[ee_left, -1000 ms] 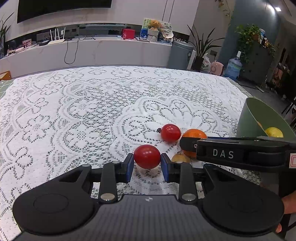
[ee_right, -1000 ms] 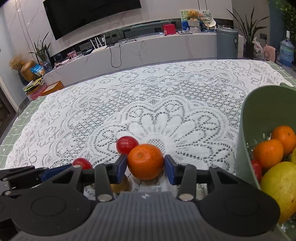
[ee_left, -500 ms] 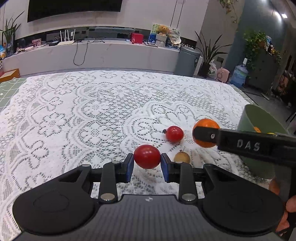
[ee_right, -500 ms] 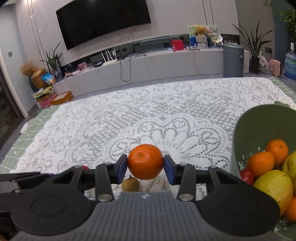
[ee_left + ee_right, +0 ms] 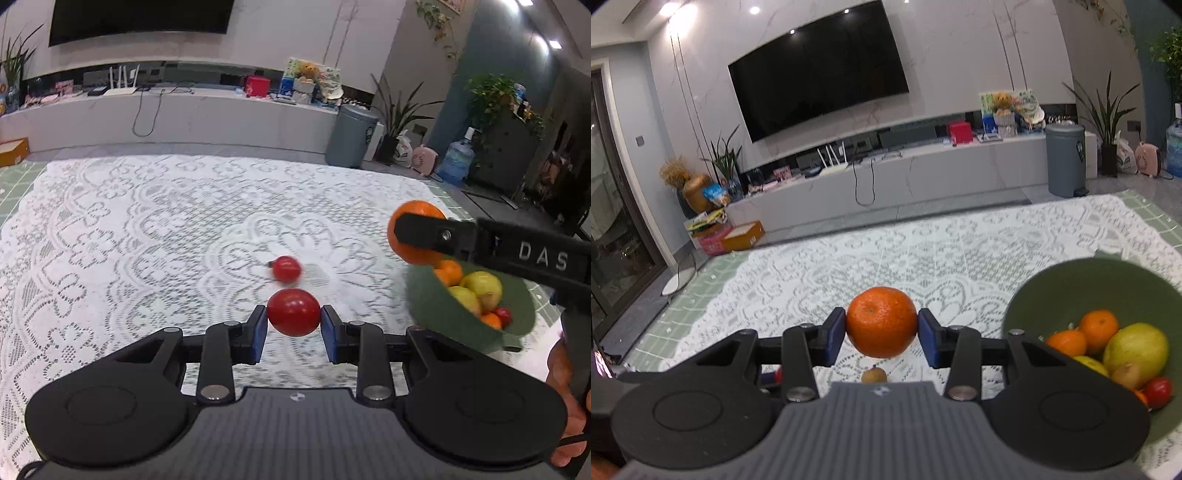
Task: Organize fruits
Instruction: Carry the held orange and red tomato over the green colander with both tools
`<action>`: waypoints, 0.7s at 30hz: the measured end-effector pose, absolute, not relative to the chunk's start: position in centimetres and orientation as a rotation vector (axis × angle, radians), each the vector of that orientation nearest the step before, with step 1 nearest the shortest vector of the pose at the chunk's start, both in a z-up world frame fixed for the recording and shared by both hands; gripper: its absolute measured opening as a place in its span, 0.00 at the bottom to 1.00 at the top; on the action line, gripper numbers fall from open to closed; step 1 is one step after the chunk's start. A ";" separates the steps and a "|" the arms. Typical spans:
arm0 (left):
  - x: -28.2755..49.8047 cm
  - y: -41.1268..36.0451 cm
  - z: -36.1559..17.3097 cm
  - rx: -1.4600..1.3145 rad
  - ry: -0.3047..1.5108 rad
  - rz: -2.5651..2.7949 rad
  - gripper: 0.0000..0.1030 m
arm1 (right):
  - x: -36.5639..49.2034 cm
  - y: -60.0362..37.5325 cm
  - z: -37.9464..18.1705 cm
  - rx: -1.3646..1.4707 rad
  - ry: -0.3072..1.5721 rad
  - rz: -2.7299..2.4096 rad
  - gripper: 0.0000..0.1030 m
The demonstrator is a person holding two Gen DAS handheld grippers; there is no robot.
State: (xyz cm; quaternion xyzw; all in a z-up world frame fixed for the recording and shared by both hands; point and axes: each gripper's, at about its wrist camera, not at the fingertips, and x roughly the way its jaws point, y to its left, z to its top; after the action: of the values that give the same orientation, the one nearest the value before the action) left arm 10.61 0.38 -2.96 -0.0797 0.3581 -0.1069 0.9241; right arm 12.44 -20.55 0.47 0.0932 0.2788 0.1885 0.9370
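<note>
My left gripper [image 5: 294, 318] is shut on a red tomato [image 5: 293, 312], held above the lace tablecloth. My right gripper [image 5: 882, 328] is shut on an orange [image 5: 881, 322], held high above the table; the orange [image 5: 415, 236] also shows in the left wrist view just over the rim of the green bowl [image 5: 439, 314]. The bowl [image 5: 1082, 284] holds several oranges, yellow-green fruits and a small tomato. A second red tomato [image 5: 286, 268] lies on the cloth ahead of the left gripper. A small brown fruit [image 5: 874, 376] lies on the cloth under the right gripper.
The white lace tablecloth [image 5: 147, 240] covers a green checked table [image 5: 701, 280]. The table's far edge faces a low TV cabinet [image 5: 886, 177] and a grey bin [image 5: 1065, 158]. The person's hand [image 5: 565, 398] holds the right gripper at the right edge.
Both grippers have risen from the table with their fruit. The right gripper has carried the orange up and right, toward the green bowl. The second tomato stays on the cloth.
</note>
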 end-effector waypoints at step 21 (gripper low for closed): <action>12.3 -9.9 0.9 -0.080 0.667 -0.429 0.34 | 8.9 -33.3 5.7 0.154 0.515 0.249 0.39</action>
State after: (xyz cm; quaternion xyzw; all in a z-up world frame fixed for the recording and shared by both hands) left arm 12.27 -9.87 0.87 -0.0389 0.3248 -0.2087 0.9216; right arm 8.94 -33.26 5.72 0.0761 0.2537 0.1227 0.9564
